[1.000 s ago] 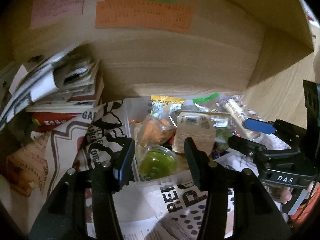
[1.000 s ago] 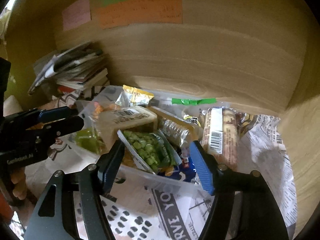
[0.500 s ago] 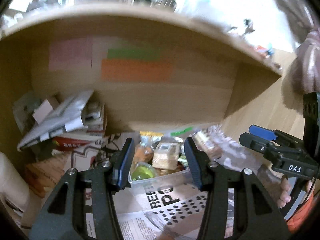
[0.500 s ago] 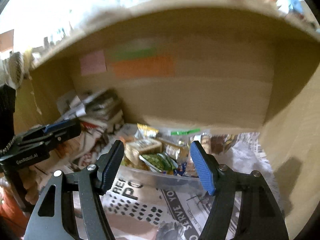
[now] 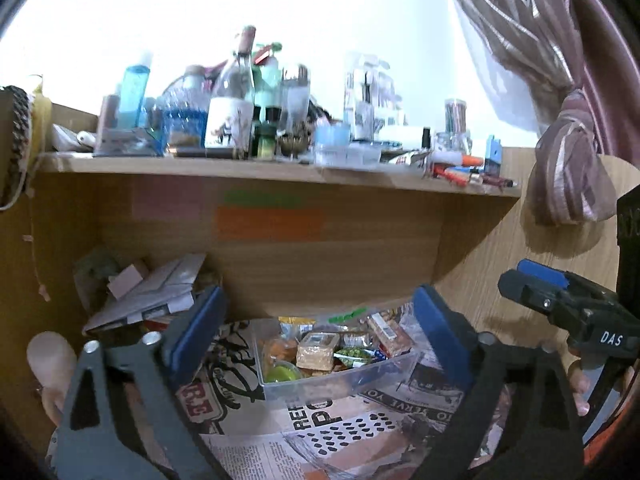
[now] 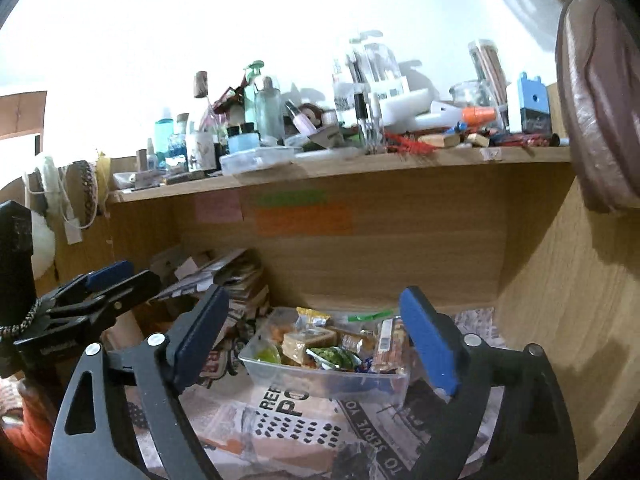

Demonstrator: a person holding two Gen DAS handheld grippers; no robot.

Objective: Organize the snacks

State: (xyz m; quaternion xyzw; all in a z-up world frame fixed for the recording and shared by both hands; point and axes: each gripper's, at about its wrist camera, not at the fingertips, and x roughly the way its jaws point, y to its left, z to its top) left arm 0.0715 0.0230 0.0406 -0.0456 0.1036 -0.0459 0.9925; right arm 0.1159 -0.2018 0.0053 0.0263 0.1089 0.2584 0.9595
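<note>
Both grippers, left gripper (image 5: 320,332) and right gripper (image 6: 316,332), have just opened wide, nothing between the jaws. Snacks (image 6: 324,344) sit packed in the clear tub (image 6: 320,384) on newspaper (image 6: 288,424) under the shelf (image 6: 320,164), far back. Looks sorted.
</note>
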